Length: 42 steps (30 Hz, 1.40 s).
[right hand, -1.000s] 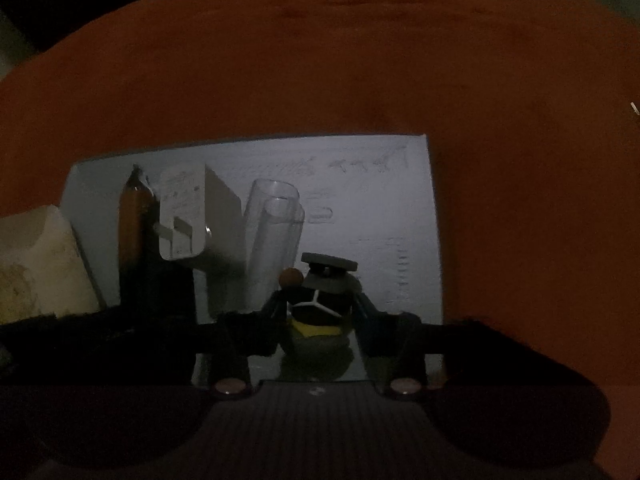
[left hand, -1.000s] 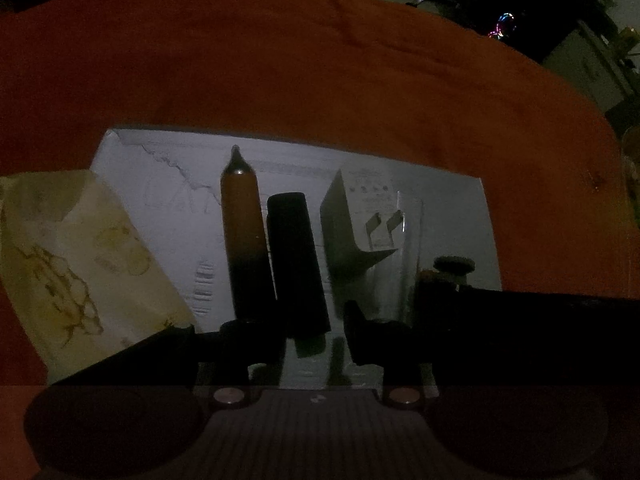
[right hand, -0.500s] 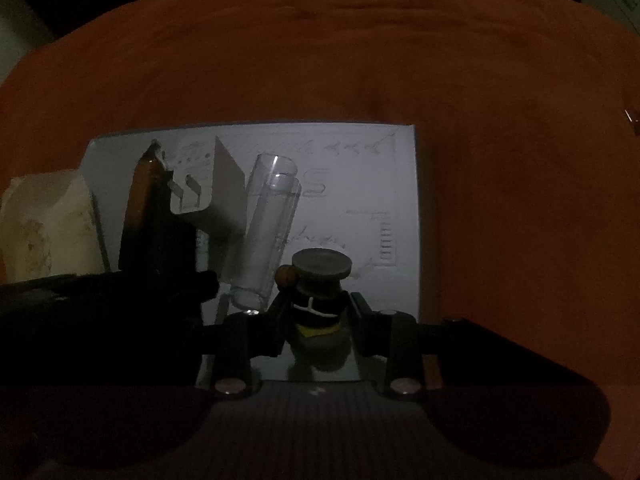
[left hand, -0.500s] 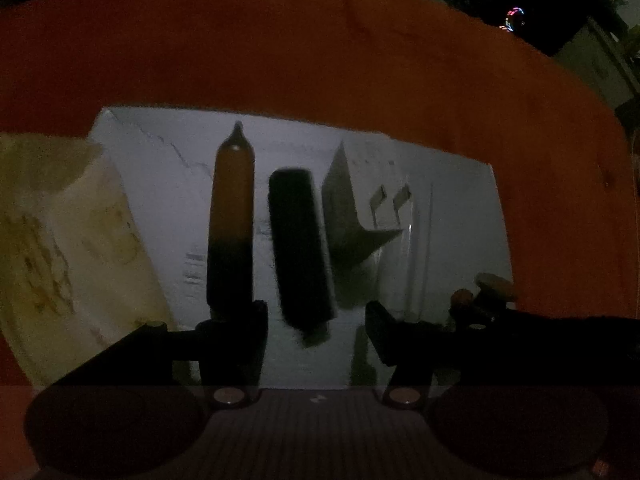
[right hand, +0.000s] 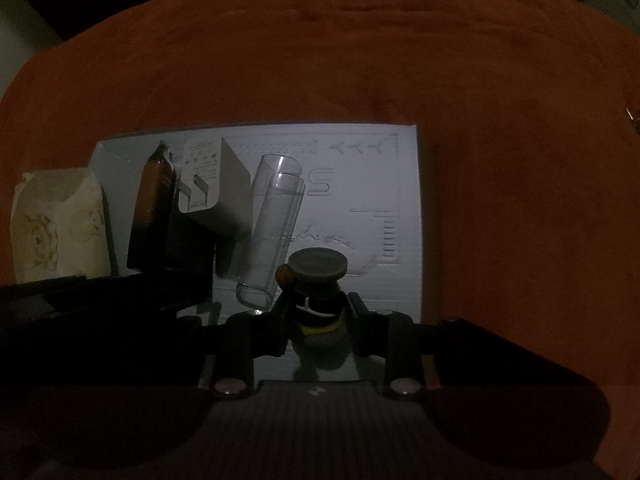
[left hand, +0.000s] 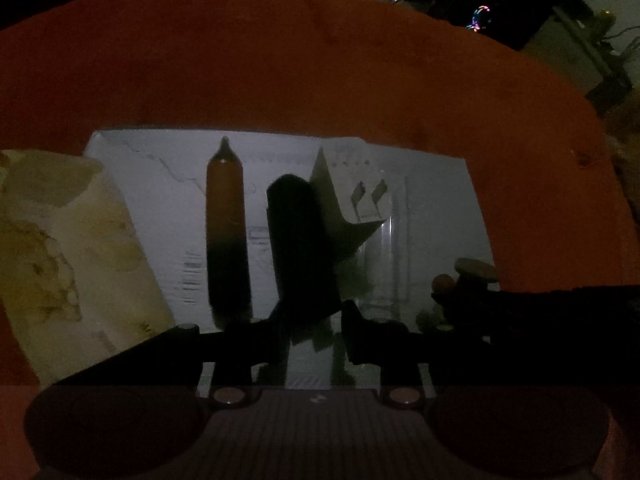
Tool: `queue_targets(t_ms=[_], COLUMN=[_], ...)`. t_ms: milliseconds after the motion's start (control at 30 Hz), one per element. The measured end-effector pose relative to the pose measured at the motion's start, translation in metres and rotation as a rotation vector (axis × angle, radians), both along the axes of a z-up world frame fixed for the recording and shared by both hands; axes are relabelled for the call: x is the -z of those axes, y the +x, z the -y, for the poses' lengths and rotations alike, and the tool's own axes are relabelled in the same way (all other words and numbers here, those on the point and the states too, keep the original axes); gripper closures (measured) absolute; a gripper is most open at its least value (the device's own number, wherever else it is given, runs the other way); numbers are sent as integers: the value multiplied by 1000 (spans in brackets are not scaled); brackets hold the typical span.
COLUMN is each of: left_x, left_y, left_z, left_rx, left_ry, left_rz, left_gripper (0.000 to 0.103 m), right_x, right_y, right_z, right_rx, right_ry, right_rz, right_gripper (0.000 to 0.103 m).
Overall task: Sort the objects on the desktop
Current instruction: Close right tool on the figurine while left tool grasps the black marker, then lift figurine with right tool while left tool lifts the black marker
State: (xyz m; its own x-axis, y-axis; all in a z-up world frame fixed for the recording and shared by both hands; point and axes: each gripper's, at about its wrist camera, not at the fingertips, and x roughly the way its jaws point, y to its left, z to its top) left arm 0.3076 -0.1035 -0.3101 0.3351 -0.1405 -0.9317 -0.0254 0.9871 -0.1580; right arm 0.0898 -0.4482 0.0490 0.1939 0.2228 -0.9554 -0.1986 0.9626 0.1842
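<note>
Left tongs (left hand: 314,322): clenched on the near end of the black bar (left hand: 300,240), which points straight ahead from the tips; the end grip probably serves to lay it in line with its neighbours.
Right tongs (right hand: 316,320): clenched around the small figurine (right hand: 318,292), its flat cap just above the fingertips, held upright, perhaps so it can stand.
Row ahead of the left tongs: brown tube (left hand: 226,220) just left of the bar, white charger (left hand: 352,200) just right, clear tube (left hand: 394,248) beyond that, all lying on the white sheet (left hand: 160,184).
Cream pouch (left hand: 60,248): far left, off the sheet's edge.
Orange cloth (right hand: 500,160): beneath everything.
Judgement: sorting seems well along.
</note>
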Motion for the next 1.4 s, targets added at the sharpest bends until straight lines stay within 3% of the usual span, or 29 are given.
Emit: queue_targets(t_ms=[400, 833, 1100, 1400], left_x=[-9, 4, 3, 8], left_y=[-40, -41, -31, -15], left_z=[-13, -22, -31, -27], left_rx=[76, 48, 16, 4], left_ry=[-17, -22, -29, -16], left_rz=[-45, -100, -84, -77], left_gripper=[80, 73, 71, 71], right_x=[-11, -3, -11, -24], right_y=[-19, -29, -26, -4], right_z=[0, 7, 23, 17], right_rx=[-59, -110, -51, -21], right_ry=[-6, -32, -10, 26], right_rz=[-8, -86, -95, -60], right_gripper=[79, 78, 60, 57])
